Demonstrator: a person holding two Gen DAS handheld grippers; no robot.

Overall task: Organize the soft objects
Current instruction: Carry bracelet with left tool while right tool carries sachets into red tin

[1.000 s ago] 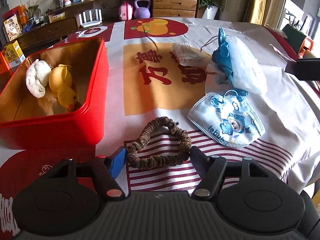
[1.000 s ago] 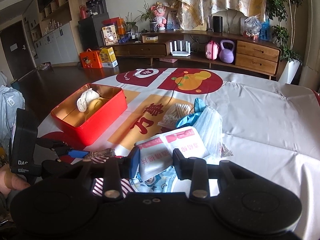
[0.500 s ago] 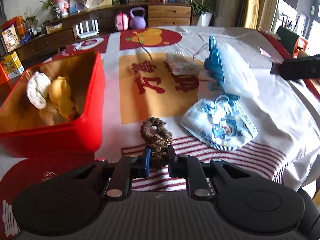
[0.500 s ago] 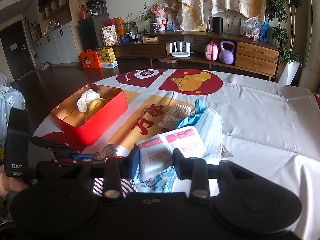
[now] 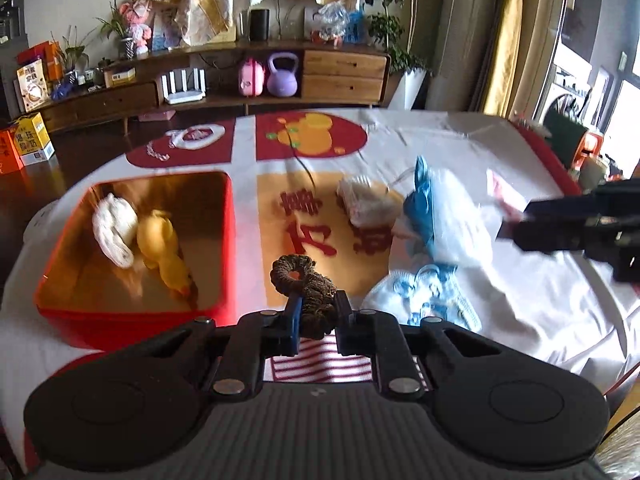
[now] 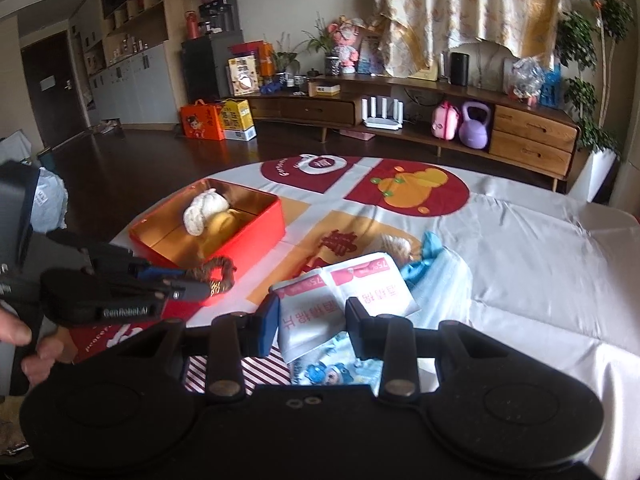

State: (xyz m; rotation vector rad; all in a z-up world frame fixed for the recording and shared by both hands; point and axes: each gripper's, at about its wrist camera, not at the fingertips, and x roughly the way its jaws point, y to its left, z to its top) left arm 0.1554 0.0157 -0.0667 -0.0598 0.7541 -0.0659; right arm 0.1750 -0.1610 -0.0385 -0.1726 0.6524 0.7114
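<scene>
Two grippers are loaded. Left gripper (image 5: 316,316) is clenched on the brown scrunchie (image 5: 304,280), lifted clear of the table (image 5: 500,152) so it can travel to the red tin (image 5: 228,240) at its 10 o'clock, where a white bundle (image 5: 114,230) and yellow toy (image 5: 160,240) already lie. Right gripper (image 6: 312,320) is grasping a flat sachet pack (image 6: 344,300) by its near edge, apparently awaiting deposit. Blue masks (image 5: 440,208) lie on the table at 2 o'clock.

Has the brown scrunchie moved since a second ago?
Yes. The scrunchie, then flat on the striped cloth, now hangs pinched in the left gripper, lifted toward the red box.
</scene>
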